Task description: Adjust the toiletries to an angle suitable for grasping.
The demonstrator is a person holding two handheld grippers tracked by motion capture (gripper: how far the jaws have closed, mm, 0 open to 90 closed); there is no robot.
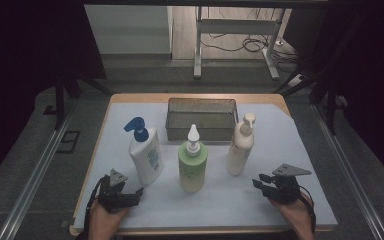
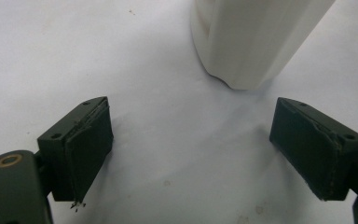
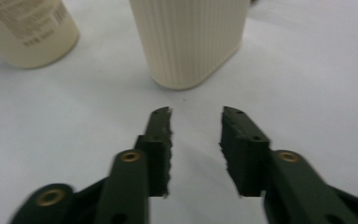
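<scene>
Cream bottle point(image 3: 191, 42): ribbed, upright, pump-topped | right gripper point(image 3: 196, 122): jaws apart, empty | left gripper point(image 2: 191, 144): wide open, empty

Each claw point(image 1: 259, 183) is black, with brass-coloured pivot rivets and worn pads point(image 2: 91, 154). A grey three-cornered plate point(image 1: 291, 170) tops it. A black cable point(image 1: 98, 192) trails behind.

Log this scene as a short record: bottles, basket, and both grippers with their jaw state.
surface: white mat on a wooden table
bottles: three, upright, in a row
left bottle: white bottle with blue pump
middle bottle: green bottle with white nozzle cap
right bottle: cream bottle with pump
basket: mesh basket behind the bottles, apparently empty
left gripper: jaws wide apart, nothing between them, just short of the white bottle's base
right gripper: jaws narrowly apart, nothing between them, pointed at the cream bottle
</scene>
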